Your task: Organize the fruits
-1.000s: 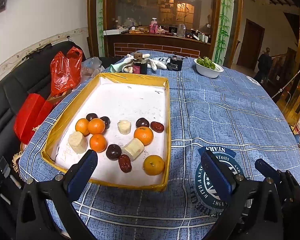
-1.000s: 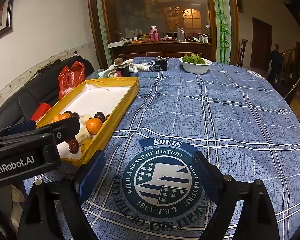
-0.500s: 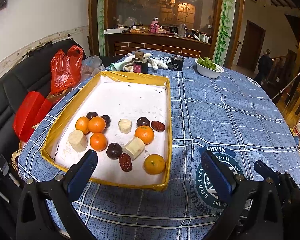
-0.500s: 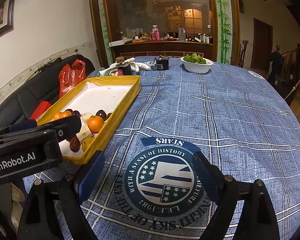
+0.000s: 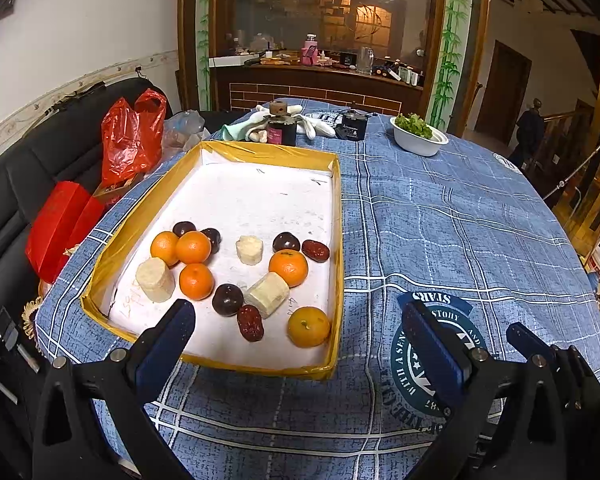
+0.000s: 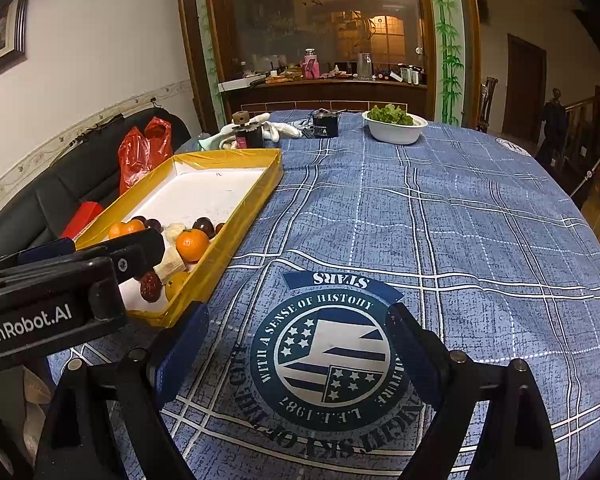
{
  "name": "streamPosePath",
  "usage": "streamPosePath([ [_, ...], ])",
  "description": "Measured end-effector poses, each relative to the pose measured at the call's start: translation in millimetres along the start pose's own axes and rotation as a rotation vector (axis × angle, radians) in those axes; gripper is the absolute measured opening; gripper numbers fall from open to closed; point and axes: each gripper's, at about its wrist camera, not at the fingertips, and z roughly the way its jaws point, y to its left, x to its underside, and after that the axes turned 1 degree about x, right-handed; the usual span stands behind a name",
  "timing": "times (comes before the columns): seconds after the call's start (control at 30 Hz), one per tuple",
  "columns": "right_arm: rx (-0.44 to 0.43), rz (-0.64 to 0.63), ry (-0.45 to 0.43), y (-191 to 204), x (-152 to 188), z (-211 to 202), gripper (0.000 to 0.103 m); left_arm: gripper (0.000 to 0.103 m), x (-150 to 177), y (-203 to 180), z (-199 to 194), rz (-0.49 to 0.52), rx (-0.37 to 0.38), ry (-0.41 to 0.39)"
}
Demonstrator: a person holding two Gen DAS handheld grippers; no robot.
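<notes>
Both tongs are spread and hold nothing: the left tongs (image 5: 298, 340) hover at the near rim of the tray (image 5: 336, 240), the right tongs (image 6: 296, 344) over bare bench (image 6: 460, 220). Just ahead of the left tongs the fruits (image 5: 236, 276) lie mixed, some touching; judging by that, any pick should straddle one loose piece, such as the orange (image 5: 309, 327), clear of its neighbours.

fruits (image 6: 168, 256) partly hidden behind left gripper (image 6: 112, 248)

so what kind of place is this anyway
Most likely the dining room of a home. A big table under a blue plaid tablecloth holds a white bowl of greens; behind it a wooden counter is cluttered with bottles, and a black sofa stands against the wall.
</notes>
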Motion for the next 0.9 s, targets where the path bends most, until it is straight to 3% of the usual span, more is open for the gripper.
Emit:
streamPosePath([
  [0.23,0.000,-0.001,-0.001,0,0,-1,0.093,0.103,0,1,-7,-0.014,-0.026,-0.040],
  [0.33,-0.002,0.003,-0.012,-1,0,-3,0.093,0.103,-1,6,-29,-0.044,-0.135,-0.173],
  [0.4,-0.003,0.008,-0.028,-3,-1,-7,0.093,0.103,2,6,-56,-0.062,-0.248,-0.315],
  [0.5,-0.007,0.018,-0.048,-6,-1,-12,0.093,0.103,16,5,-82,-0.078,-0.311,-0.486],
  [0.53,-0.010,0.020,-0.050,-7,-2,-12,0.094,0.103,16,6,-84,-0.085,-0.321,-0.498],
  [0.77,-0.045,-0.025,-0.057,2,1,-15,0.094,0.103,8,4,-60,-0.039,-0.194,-0.312],
  [0.9,-0.069,-0.063,-0.068,10,2,-17,0.094,0.103,6,9,-53,-0.052,-0.169,-0.274],
])
